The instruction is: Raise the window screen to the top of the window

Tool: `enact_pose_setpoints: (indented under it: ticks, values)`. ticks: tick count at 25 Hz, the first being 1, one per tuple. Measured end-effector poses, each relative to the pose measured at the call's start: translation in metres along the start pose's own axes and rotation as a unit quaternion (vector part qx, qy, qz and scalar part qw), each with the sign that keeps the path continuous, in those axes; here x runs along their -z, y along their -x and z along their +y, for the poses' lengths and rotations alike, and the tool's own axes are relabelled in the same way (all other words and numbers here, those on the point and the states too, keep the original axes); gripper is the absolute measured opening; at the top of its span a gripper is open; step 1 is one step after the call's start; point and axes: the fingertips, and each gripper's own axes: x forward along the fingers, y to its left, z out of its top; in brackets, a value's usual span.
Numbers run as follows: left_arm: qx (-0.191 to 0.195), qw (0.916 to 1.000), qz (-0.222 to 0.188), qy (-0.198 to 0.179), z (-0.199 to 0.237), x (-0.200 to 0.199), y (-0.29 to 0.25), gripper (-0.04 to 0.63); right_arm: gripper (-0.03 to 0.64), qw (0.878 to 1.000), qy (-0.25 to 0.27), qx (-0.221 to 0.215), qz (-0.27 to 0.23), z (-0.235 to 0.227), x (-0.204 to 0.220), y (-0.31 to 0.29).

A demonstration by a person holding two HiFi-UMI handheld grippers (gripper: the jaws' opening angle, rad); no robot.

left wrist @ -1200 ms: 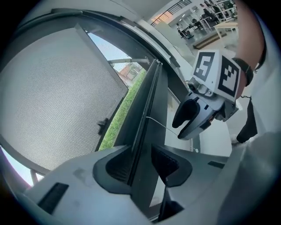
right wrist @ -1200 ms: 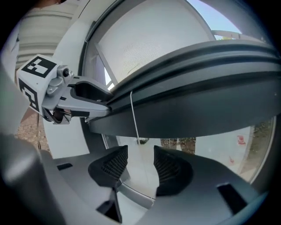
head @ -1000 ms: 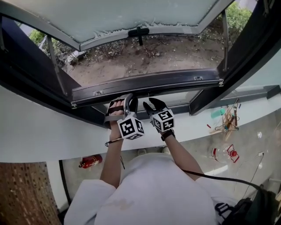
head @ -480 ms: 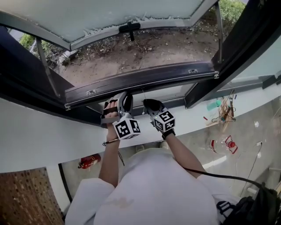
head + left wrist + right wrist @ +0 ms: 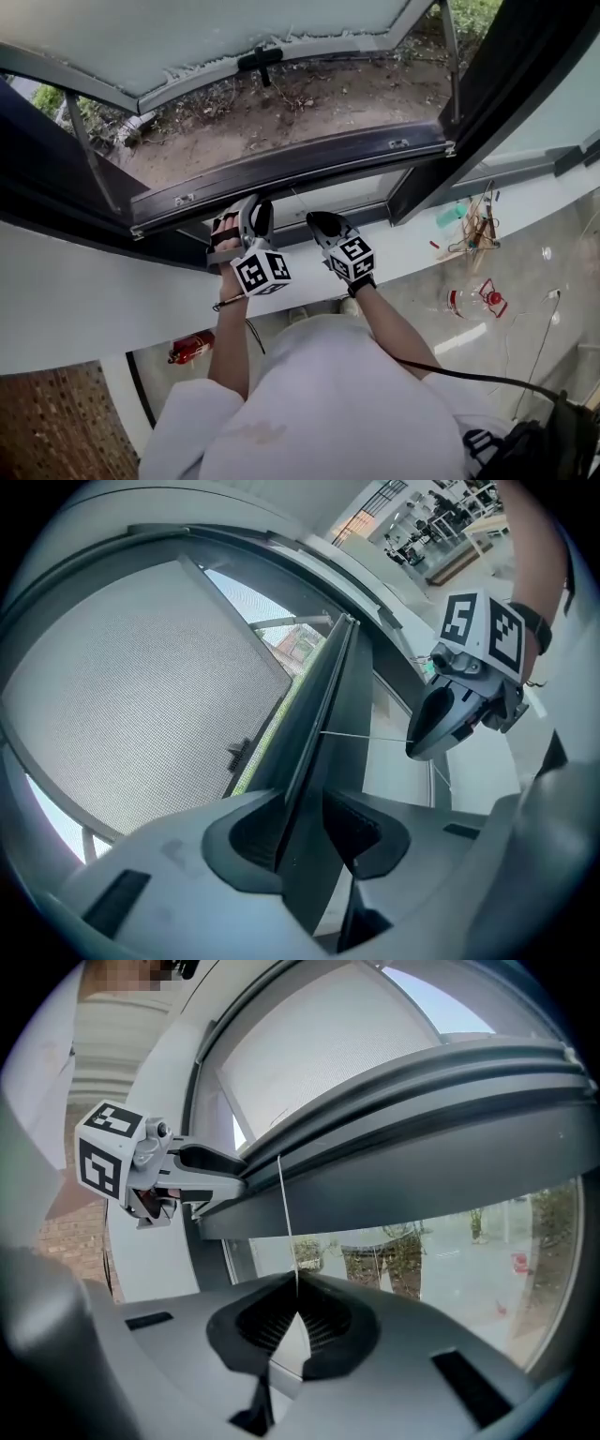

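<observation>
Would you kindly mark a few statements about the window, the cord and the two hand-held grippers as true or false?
1. The right hand-held gripper is shut on a thin white cord. True.
2. The left hand-held gripper has nothing between its jaws. False: they grip the dark screen bar.
3. A red fire extinguisher lies on the floor below the sill. True.
4. The outer window pane is closed flat against the frame. False: it is swung outward, and bare ground shows beneath it.
</observation>
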Motion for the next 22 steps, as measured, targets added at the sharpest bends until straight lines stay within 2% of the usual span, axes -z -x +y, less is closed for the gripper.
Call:
enact_pose_setpoints:
  ticks: [3,6,9,12,14,19,22]
  values:
    - [-0.002,1.0,0.003,0.003,0.0,-0.001,-0.001,0.115,0.002,0.999,0.006,0.018,0.05,-0.006,0.027,0.007]
    - [-0.002,1.0,0.005,0.007,-0.001,0.0,-0.001,0.115,0.002,0.992,-0.025,0.052,0.115,-0.023,0.088,0.033]
    - [-0.006,0.9999,0.002,0.012,0.0,-0.001,-0.001,0.115,0.002,0.978,-0.074,0.098,0.169,-0.048,0.148,0.072]
    - [-0.018,0.9997,0.001,0.015,0.003,0.0,-0.002,0.115,0.002,0.962,-0.104,0.142,0.208,-0.071,0.186,0.109]
    - [-0.025,0.9996,0.0,0.014,0.003,0.0,-0.002,0.114,0.002,0.962,-0.096,0.136,0.218,-0.068,0.2,0.123]
    - [-0.025,0.9993,0.004,0.028,0.004,0.001,-0.001,0.114,0.002,0.967,-0.04,0.073,0.241,-0.029,0.21,0.112]
    - [-0.018,0.999,0.019,0.036,0.005,0.0,0.0,0.075,0.002,0.969,-0.029,0.036,0.242,-0.006,0.217,0.108]
